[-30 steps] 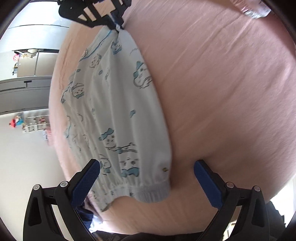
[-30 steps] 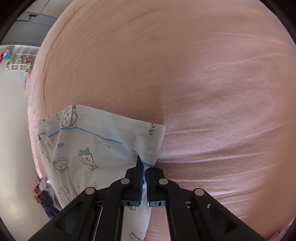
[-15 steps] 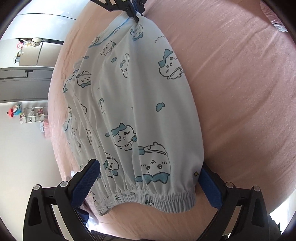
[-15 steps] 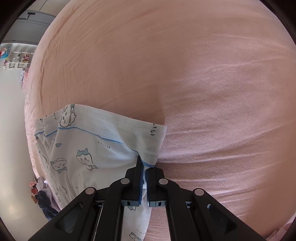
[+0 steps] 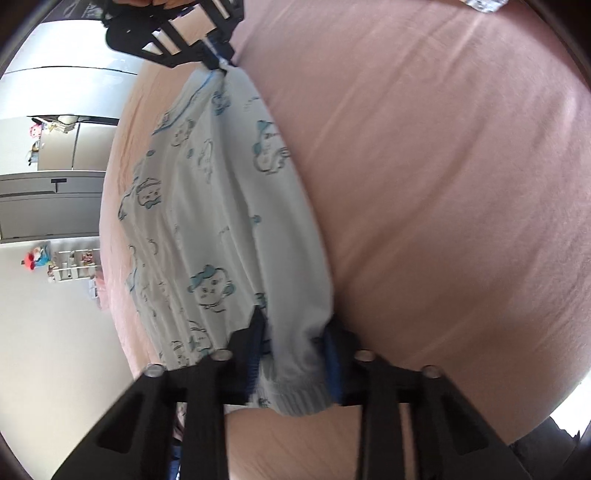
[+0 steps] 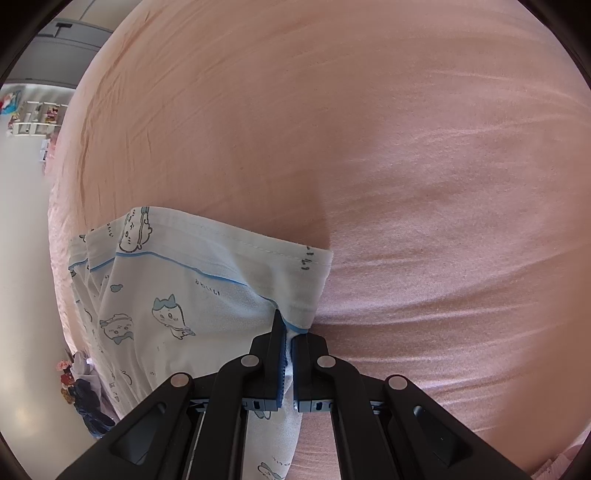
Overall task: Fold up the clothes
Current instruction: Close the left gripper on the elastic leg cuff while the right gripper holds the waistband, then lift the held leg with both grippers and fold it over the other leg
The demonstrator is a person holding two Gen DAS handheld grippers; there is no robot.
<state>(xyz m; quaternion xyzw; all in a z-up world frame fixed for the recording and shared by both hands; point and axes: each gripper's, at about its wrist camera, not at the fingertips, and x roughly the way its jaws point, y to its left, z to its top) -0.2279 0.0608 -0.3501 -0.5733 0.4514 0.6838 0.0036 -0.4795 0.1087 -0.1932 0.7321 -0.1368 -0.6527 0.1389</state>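
**Both grippers on the printed shorts, above a pink bed**

Nearest in the left wrist view, the left gripper (image 5: pixel 295 350) has its two blue-padded jaws closing around the gathered elastic waistband of the pale blue pyjama shorts (image 5: pixel 236 221). The bunched band sits between the pads, which press on it from both sides; a ribbed fold hangs out beneath them at about 6 o'clock. From there the cloth, printed with small blue-and-white cartoon animals, stretches away toward 11 o'clock, hanging in long creases above the pink bedsheet (image 5: pixel 443 184).

At the far end of that stretch, near 11 o'clock at the top of the view, the right gripper (image 5: pixel 221 64) pinches the hem corner. Fingers (image 5: pixel 155 3) of the person's hand show at the very top edge behind it.

In the right wrist view the right gripper (image 6: pixel 289 343) is clamped tight on a thin fold of the shorts (image 6: pixel 177 295) just below a blue piping line, with the stitched hem edge running from 9 o'clock to the centre. The bedsheet (image 6: pixel 406 147) fills everything beyond.

Farthest off, at 9 o'clock past the bed's edge, stand grey cabinets (image 5: pixel 51 206) and a small white shelf (image 5: pixel 74 262) with colourful toys against a white wall.
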